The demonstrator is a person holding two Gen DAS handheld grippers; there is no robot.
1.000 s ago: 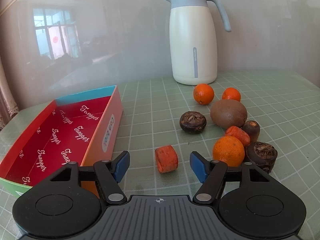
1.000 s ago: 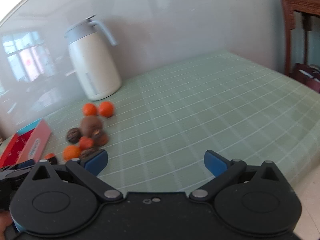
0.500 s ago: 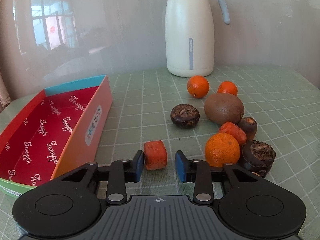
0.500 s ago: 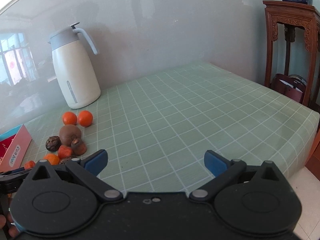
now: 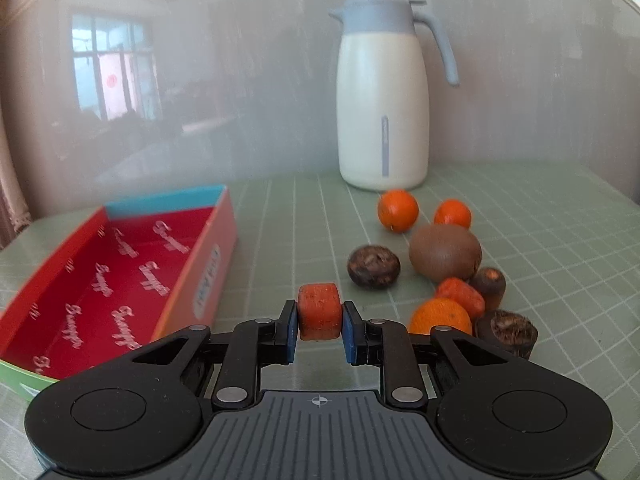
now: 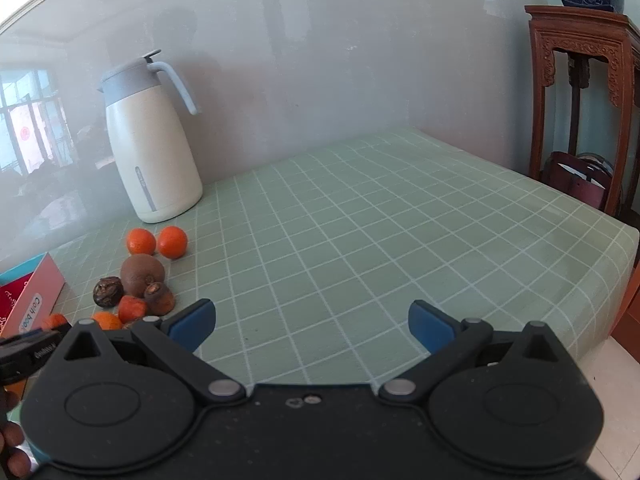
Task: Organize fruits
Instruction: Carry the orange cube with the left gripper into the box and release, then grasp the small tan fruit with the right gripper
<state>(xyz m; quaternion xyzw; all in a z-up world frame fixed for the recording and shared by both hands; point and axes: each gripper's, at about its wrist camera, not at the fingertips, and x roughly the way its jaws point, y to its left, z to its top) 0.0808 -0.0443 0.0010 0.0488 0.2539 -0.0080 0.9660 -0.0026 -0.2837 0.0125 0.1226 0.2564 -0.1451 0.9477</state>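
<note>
Left wrist view: left hand-held gripper point(image 5: 320, 326) pinching an orange chunk point(image 5: 320, 311), blue pads point(image 5: 291, 338) pressed flat against its two sides. Looks like a cut carrot piece, though hard to swear to it. Sits low over the green checked surface point(image 5: 560, 240), just right of the red box point(image 5: 120, 280); can't tell whether it's lifted or touching down.

Handling guess: light, firm, a bit rough on the skin, so not much slip risk. Short and blocky, with flat cut faces front and back, so squeezing across the rounded sides near the middle seems right. No need for a hard squeeze, probably won't bruise.

Rest of the pile off to the right: two small oranges point(image 5: 398, 210) near the white jug point(image 5: 382, 120), a brown kiwi point(image 5: 445, 253), a dark round nut-like thing point(image 5: 373, 267), and another orange point(image 5: 440, 318) touching more carrot-ish bits. Kiwi likely the soft one, wants a gentle grip across the belly. Oranges round and prone to rolling, so best taken dead centre.

Right wrist view: right hand-held gripper point(image 6: 312, 326) spread wide, holding nothing, hanging over bare surface well apart from the pile.

Red box looks empty inside, so early days by the look of it.
</note>
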